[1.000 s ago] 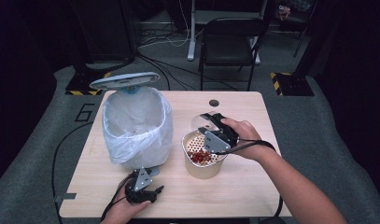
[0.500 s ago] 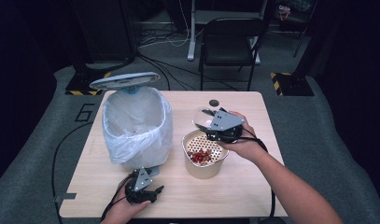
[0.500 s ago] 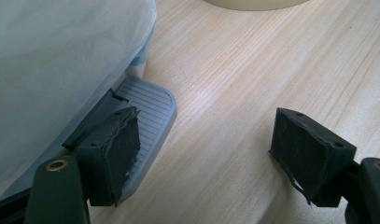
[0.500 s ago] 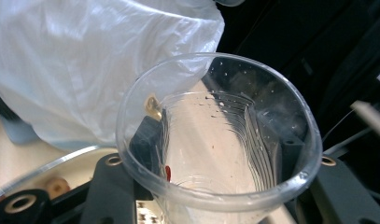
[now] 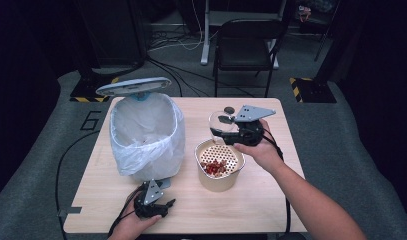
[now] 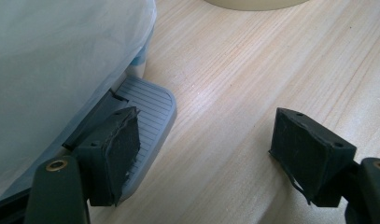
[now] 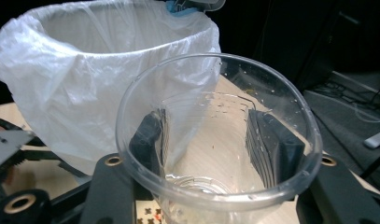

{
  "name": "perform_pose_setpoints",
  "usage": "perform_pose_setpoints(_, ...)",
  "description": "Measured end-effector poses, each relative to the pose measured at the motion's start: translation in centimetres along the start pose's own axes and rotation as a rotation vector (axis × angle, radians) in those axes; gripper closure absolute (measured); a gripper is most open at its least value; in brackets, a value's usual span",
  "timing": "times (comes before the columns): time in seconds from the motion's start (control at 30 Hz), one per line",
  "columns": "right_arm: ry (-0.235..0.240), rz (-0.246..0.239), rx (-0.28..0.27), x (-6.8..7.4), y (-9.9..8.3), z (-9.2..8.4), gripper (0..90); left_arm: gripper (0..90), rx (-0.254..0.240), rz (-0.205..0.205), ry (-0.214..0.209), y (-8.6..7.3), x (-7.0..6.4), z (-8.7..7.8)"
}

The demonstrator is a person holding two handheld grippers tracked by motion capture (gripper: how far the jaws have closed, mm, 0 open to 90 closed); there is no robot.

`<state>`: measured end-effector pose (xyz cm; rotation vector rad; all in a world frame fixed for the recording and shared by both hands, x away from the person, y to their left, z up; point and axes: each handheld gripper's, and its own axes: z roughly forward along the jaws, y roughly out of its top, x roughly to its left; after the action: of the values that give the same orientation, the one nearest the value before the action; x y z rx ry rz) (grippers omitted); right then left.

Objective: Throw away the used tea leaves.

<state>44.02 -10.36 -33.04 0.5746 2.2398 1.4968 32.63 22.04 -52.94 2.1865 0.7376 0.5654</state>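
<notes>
R gripper [image 5: 226,131], jaws clamping the clear cup [image 5: 220,125], is lifting it back off the strainer bowl [image 5: 220,164] w/ red bits inside; pour looks done. L gripper [image 5: 152,206], jaws apart, is idling by bin [image 5: 146,135] pedal [image 6: 143,119].

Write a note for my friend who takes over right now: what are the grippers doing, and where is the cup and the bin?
Right hand-held gripper: shut on the clear plastic cup, held above the table near the strainer bowl; cup looks empty.
Left hand-held gripper: open, holding nothing, one jaw over the bin pedal.
Bin: lid up, white bag inside, left of the bowl.
Done: red bits lie in the strainer.
Left: probably bin the cup, then the red bits.
</notes>
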Motion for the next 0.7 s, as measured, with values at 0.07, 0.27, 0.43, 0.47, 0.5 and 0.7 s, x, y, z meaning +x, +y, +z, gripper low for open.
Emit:
perform_pose_setpoints(0.07,0.014,0.023,-0.001,-0.1,0.2,0.0,48.1,23.5,0.001,0.001,0.0,0.0,0.0,0.0)
perform_pose_setpoints(0.27,0.035,0.058,-0.021,-0.1,1.2,-0.4,48.0,23.5,-0.001,-0.001,0.002,0.0,0.0,0.0)
perform_pose_setpoints(0.43,0.033,0.045,-0.039,0.2,2.5,-0.9,47.8,23.5,0.0,-0.001,0.001,0.0,0.0,0.0)
perform_pose_setpoints(0.47,0.03,0.041,-0.041,0.2,2.8,-0.9,47.8,23.5,-0.001,-0.001,0.0,0.0,0.0,0.0)
perform_pose_setpoints(0.5,0.024,0.028,-0.043,0.3,3.1,-1.0,47.8,23.5,-0.001,-0.001,0.0,0.0,0.0,0.0)
perform_pose_setpoints(0.7,0.019,0.018,-0.054,0.5,5.0,-1.0,47.7,23.5,0.005,0.001,-0.007,0.0,0.0,0.0)
